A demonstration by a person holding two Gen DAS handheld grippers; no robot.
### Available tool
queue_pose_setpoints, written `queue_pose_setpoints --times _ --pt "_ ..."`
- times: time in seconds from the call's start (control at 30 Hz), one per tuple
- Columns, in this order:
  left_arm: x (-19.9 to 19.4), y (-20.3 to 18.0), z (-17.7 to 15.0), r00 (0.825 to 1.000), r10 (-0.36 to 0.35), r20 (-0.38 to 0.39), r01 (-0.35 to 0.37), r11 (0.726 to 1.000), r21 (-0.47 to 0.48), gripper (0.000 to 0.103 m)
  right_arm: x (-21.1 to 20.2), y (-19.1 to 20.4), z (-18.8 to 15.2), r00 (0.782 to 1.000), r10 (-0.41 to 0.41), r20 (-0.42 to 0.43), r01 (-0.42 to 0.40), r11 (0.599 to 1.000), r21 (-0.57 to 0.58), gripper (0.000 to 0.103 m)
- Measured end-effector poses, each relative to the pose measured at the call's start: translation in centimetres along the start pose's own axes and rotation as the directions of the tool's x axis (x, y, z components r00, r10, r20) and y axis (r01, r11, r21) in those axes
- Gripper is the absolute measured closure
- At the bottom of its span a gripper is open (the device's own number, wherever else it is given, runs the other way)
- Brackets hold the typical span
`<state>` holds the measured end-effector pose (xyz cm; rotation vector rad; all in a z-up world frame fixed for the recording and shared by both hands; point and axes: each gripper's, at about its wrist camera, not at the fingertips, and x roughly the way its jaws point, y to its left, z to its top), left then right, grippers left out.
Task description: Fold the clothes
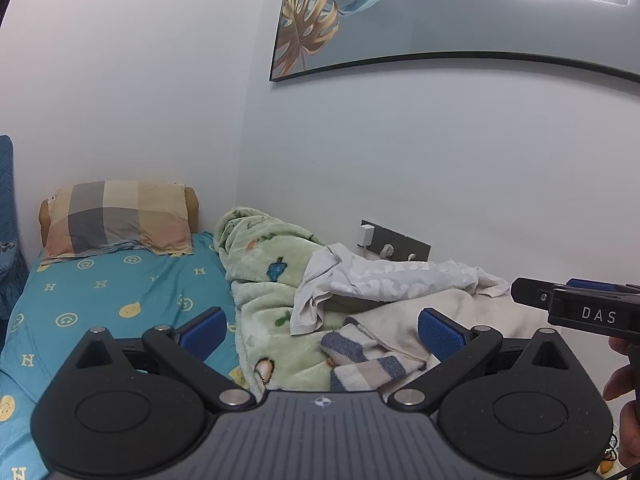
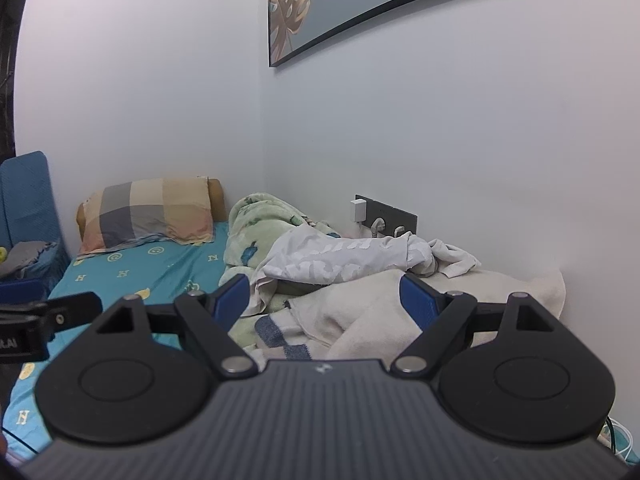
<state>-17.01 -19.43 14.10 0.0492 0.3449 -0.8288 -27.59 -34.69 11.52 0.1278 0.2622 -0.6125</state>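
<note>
One bed (image 1: 100, 292) – rumpled clothes (image 1: 384, 276) heaped on it.

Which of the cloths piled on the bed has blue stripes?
The cream towel, lying nearest the grippers. The white shirt behind it has pale lettering, and the green blanket has cartoon prints.

Left claw (image 1: 320, 334) wide open, empty; right claw (image 2: 326, 300) likewise, side by side.
</note>
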Motion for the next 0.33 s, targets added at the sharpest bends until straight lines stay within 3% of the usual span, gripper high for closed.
queue_pose_setpoints --times 0.33 --pt "-0.51 0.09 -0.04 1.0 0.002 0.001 -0.002 1.0 0.0 0.0 -0.29 0.18 0.02 1.0 0.001 -0.002 -0.001 1.0 -0.005 0.019"
